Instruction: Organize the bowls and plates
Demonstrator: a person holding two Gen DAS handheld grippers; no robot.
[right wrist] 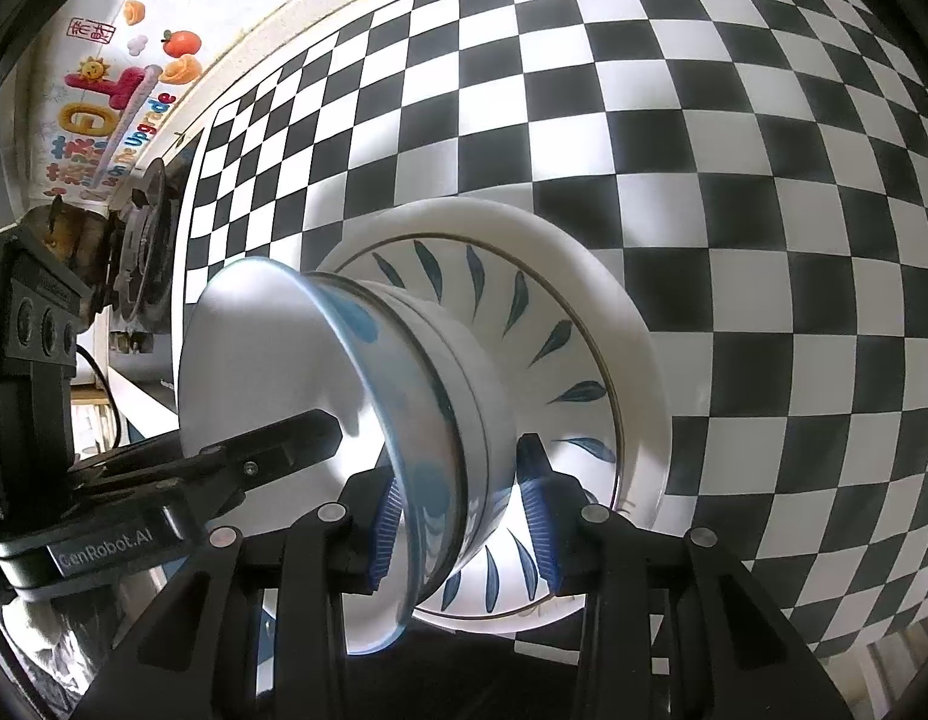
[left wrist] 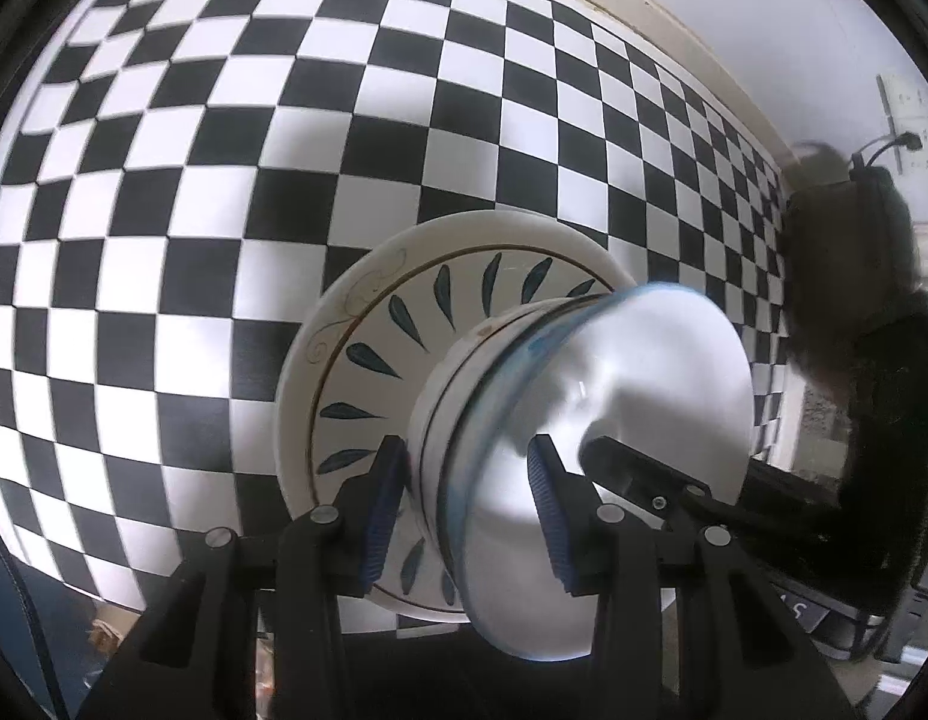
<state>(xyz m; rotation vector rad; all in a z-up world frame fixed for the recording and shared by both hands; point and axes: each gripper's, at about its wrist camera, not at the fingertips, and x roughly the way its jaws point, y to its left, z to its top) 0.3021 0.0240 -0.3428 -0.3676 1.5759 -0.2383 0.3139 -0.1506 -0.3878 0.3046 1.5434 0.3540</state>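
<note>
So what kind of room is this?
Probably a home kitchen or dining spot. Stacked bowls sit on a leaf-patterned plate on a checkered tablecloth, and colourful stickers decorate the wall.
</note>
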